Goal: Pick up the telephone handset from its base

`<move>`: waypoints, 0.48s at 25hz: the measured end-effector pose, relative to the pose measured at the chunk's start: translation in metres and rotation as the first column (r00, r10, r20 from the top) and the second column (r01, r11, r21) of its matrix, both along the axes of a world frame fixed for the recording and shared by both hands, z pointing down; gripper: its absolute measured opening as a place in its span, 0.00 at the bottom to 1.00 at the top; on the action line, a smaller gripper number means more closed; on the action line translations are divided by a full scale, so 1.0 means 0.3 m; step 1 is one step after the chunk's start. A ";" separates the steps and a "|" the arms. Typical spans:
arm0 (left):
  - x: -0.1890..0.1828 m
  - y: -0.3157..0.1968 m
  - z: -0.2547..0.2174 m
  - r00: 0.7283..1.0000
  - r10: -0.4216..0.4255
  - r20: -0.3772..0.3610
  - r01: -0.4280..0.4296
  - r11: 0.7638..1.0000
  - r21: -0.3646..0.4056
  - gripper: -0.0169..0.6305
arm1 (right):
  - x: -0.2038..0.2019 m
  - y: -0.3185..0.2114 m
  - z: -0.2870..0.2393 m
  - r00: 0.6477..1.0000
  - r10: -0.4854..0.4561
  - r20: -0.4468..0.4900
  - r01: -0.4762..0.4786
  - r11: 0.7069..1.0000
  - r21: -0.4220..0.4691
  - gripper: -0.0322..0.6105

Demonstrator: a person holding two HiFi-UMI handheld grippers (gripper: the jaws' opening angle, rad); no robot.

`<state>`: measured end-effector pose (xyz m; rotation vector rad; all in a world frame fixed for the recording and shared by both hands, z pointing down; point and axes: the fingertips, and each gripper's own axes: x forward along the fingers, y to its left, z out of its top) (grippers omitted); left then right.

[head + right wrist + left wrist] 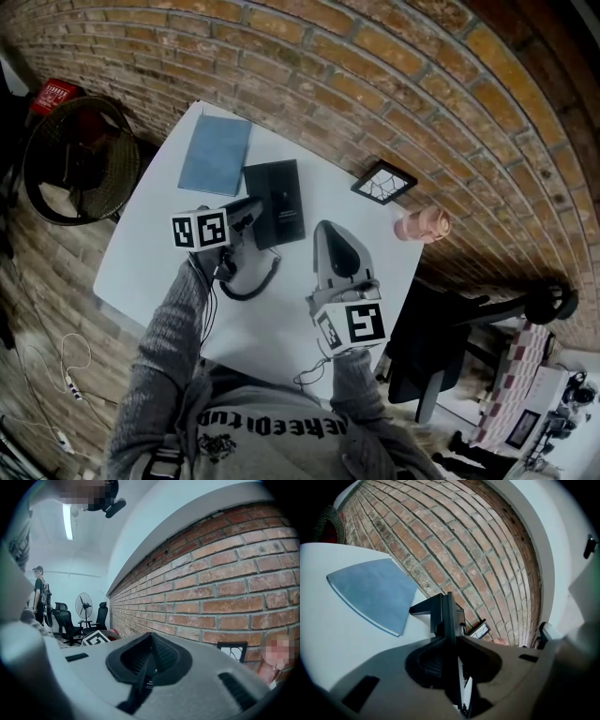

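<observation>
The black telephone base [279,202] lies on the white table [150,253], and its coiled cord [251,286] loops toward me. My left gripper [249,216] is at the base's left side. In the left gripper view a black handset [446,613] stands edge-on between the jaws, and the left gripper [450,639] is shut on it. Most of the handset is hidden by the gripper in the head view. My right gripper [336,246] hovers over the table to the right of the base. Its jaws meet with nothing between them, so the right gripper [150,637] is shut.
A blue notebook [216,155] lies behind the base. A small black picture frame [383,182] and a pink cup [422,225] stand near the brick wall. A black office chair [441,347] is at the table's right and a fan [80,159] at its left.
</observation>
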<state>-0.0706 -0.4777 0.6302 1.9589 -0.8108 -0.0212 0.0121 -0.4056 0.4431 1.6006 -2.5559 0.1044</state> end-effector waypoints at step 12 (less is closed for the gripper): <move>-0.035 0.058 -0.149 0.995 0.023 -0.092 -0.016 0.997 0.071 0.14 | -0.019 0.021 -0.044 1.000 -0.014 -0.004 0.014 0.999 0.030 0.06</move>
